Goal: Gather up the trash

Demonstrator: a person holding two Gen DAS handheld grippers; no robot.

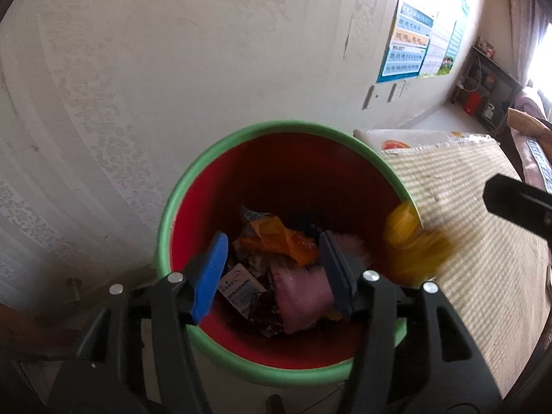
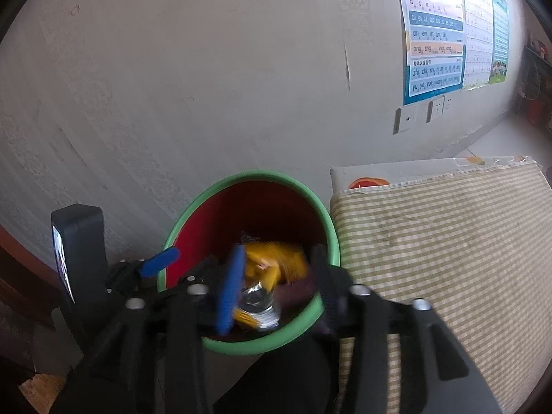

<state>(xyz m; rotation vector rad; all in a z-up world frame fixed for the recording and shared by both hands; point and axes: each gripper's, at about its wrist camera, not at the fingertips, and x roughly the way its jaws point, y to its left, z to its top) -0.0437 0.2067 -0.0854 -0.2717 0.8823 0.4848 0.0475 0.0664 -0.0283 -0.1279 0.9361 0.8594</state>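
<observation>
A bin with a green rim [image 1: 220, 151] [image 2: 193, 207] and red inside stands against the wall, holding several wrappers, among them an orange one [image 1: 279, 238] and a pink one [image 1: 300, 296]. My left gripper [image 1: 274, 272] hangs open over the bin mouth with nothing pressed between its pads. My right gripper [image 2: 276, 286] is open above the bin's right side. A blurred yellow wrapper [image 2: 276, 262] [image 1: 414, 245] is loose between its fingers, at the rim. A clear crinkled piece [image 2: 257, 302] lies below it. The left gripper's blue fingertip [image 2: 160, 262] shows in the right wrist view.
A box covered with a green-striped cloth [image 1: 465, 207] [image 2: 448, 241] stands right beside the bin. The pale patterned wall [image 1: 172, 69] is directly behind. Posters [image 2: 434, 34] hang on it, and a dark shelf [image 1: 483, 86] stands far right.
</observation>
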